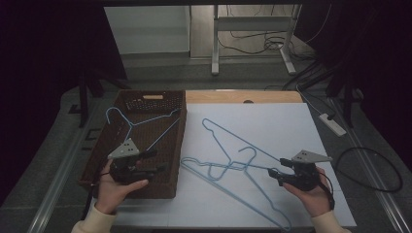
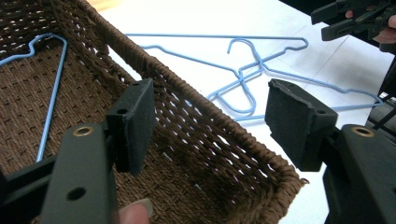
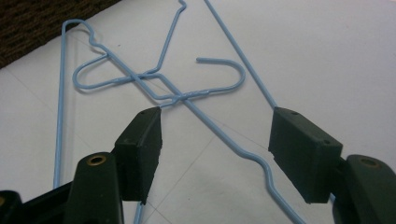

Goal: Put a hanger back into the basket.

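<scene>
1. So, one blue wire hanger (image 1: 141,127) is already in the wicker basket (image 1: 179,145) at left; two hangers (image 1: 233,165) lie tangled on the white tabletop (image 1: 272,126), just right of it.
2. Left gripper (image 1: 153,161) hovers over the basket, jaws wide, empty.
3. Right gripper (image 3: 215,154) is wide open too, straddling a hanger arm. Next up, I'd guess: close on that wire.

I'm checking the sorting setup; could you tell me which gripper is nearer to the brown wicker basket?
Left. The left gripper hovers over the basket, its open fingers above the near right wall. The right gripper is off over the white table, at the blue hangers.
</scene>
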Available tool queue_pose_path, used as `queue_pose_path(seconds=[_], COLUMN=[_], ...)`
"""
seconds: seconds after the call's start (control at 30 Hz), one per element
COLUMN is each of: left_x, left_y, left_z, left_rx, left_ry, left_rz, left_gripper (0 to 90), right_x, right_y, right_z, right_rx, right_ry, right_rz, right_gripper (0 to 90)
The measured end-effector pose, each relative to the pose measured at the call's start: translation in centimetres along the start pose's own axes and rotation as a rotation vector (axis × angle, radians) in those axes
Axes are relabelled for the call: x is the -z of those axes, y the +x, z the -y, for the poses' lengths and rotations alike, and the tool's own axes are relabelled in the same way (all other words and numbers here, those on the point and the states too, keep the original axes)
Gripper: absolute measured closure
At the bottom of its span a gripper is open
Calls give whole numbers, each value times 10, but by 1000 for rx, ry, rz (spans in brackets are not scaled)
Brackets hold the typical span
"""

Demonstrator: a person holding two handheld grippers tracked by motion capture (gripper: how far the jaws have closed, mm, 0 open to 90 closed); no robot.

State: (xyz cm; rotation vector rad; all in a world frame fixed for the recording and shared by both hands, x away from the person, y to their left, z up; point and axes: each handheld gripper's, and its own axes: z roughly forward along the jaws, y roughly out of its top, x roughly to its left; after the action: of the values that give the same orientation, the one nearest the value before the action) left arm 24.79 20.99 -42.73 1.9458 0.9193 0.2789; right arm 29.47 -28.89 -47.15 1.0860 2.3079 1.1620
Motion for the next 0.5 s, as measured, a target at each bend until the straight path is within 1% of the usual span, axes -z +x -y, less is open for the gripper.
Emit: queue_pose_path(seconds=[0.1, 0.17, 0.2, 0.27, 0.33, 0.4, 0.5], left_x=[1, 4, 4, 4, 3, 1, 0], left_y=[-1, -3, -3, -4, -5, -5, -6], left_z=[1, 2, 2, 2, 2, 2, 2], left_rx=[-2, 0, 0, 8, 7, 7, 9], left_ry=[4, -5, -5, -18, -15, -10, -7], left_rz=[-2, -1, -1, 7, 7, 8, 18], left_gripper=[345, 346, 346, 346, 346, 346, 346], right_x=[0, 1, 1, 0, -1, -3, -3], right_y=[2, 6, 6, 9, 12, 15, 17], right_z=[-1, -2, -2, -4, -4, -5, -6], right_rx=[9, 25, 25, 42, 55, 60, 69], right_ry=[10, 23, 23, 35, 45, 59, 74], right_rz=[-3, 2, 2, 4, 3, -10, -16], right_gripper=[354, 353, 353, 352, 350, 348, 346])
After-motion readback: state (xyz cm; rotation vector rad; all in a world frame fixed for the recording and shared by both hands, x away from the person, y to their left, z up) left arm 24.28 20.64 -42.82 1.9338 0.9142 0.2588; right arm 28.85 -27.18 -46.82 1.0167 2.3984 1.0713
